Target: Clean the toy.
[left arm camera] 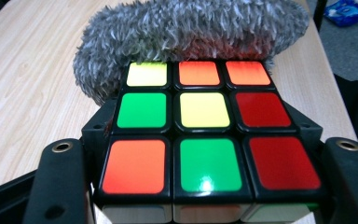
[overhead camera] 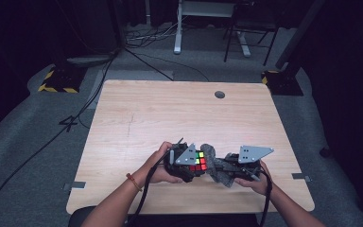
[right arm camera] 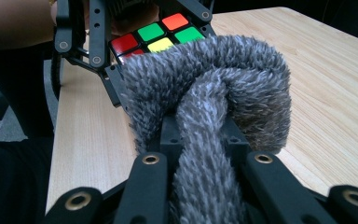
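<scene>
Two grippers, one cube, one grey fuzzy cloth, one table. Left gripper (overhead camera: 192, 163) is clenched on the cube (overhead camera: 198, 161), jaws pressed on its two sides, held near the table's (overhead camera: 170, 113) front edge. Right gripper (overhead camera: 228, 166) is clamped on the cloth (overhead camera: 211, 158), which is bunched and pressed against the cube's far side. Both hands meet at table centre-front; the person's forearms come in from below.

Left gripper view: nine stickers on the cube's (left arm camera: 205, 140) top face, counted as three orange, two green, two red, two yellow; the cloth (left arm camera: 191, 32) humps right behind it, touching.

Right gripper view: cloth (right arm camera: 209, 116) looped thick between its jaws, cube (right arm camera: 161, 35) behind it in the left gripper's jaws.

High view adds floor cables, black-and-yellow stand bases, and a round hole at the table's back.
</scene>
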Demonstrator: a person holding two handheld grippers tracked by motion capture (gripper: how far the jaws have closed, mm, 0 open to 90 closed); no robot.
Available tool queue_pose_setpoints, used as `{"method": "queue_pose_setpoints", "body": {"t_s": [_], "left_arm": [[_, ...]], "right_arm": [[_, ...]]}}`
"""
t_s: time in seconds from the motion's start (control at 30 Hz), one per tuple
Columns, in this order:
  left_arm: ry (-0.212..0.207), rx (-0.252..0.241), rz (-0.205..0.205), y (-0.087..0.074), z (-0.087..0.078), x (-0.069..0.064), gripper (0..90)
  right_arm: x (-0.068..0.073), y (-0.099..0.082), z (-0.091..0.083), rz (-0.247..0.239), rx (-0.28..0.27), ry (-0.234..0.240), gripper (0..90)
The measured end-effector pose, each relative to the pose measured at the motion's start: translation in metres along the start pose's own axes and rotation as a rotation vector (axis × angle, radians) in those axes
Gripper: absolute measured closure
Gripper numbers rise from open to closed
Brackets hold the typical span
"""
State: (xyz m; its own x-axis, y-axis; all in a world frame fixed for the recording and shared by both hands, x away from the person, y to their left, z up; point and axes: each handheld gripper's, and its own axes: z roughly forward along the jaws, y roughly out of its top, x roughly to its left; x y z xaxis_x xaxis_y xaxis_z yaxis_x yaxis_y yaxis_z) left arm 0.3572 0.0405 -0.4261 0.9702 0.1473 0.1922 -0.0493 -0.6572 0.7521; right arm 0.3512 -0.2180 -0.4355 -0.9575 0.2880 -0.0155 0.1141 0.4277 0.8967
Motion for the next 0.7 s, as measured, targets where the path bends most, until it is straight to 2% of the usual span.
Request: {"method": "queue_pose_setpoints", "body": {"t_s": [0.07, 0.2, 0.27, 0.3, 0.33, 0.4, 0.5, 0.57, 0.63, 0.7], "left_arm": [[-0.01, -0.004, -0.001, 0.0, 0.0, 0.001, 33.1], [-0.004, -0.057, -0.018, 0.002, -0.004, 0.002, 33.2], [-0.007, -0.097, -0.022, 0.005, -0.009, 0.002, 33.3], [0.0, -0.109, -0.014, 0.007, -0.011, 0.001, 33.3], [0.01, -0.111, -0.008, 0.008, -0.013, 0.001, 33.3], [0.006, -0.121, -0.007, 0.009, -0.015, 0.001, 33.3], [-0.002, -0.116, -0.02, 0.006, -0.013, 0.003, 33.3], [-0.012, -0.106, -0.027, 0.004, -0.01, 0.005, 33.3], [-0.019, -0.08, -0.032, 0.001, -0.005, 0.007, 33.3], [-0.021, -0.054, -0.035, -0.001, 0.0, 0.006, 33.3]], "right_arm": [[0.0, 0.001, -0.001, -0.002, -0.004, -0.007, 76.9], [-0.002, 0.003, 0.0, 0.013, -0.006, -0.018, 77.0], [-0.002, 0.001, 0.004, 0.007, 0.025, -0.038, 77.0], [-0.002, -0.001, 0.007, 0.011, 0.039, -0.031, 77.0], [-0.002, -0.003, 0.011, 0.019, 0.054, -0.019, 77.0], [-0.001, -0.006, 0.019, 0.014, 0.116, -0.01, 77.0], [0.0, -0.008, 0.023, 0.01, 0.133, 0.002, 77.0], [0.0, -0.007, 0.018, 0.003, 0.116, -0.005, 77.0], [-0.001, -0.004, 0.009, 0.017, 0.06, 0.005, 77.0], [0.0, 0.002, 0.0, 0.009, 0.004, -0.004, 77.0]]}}
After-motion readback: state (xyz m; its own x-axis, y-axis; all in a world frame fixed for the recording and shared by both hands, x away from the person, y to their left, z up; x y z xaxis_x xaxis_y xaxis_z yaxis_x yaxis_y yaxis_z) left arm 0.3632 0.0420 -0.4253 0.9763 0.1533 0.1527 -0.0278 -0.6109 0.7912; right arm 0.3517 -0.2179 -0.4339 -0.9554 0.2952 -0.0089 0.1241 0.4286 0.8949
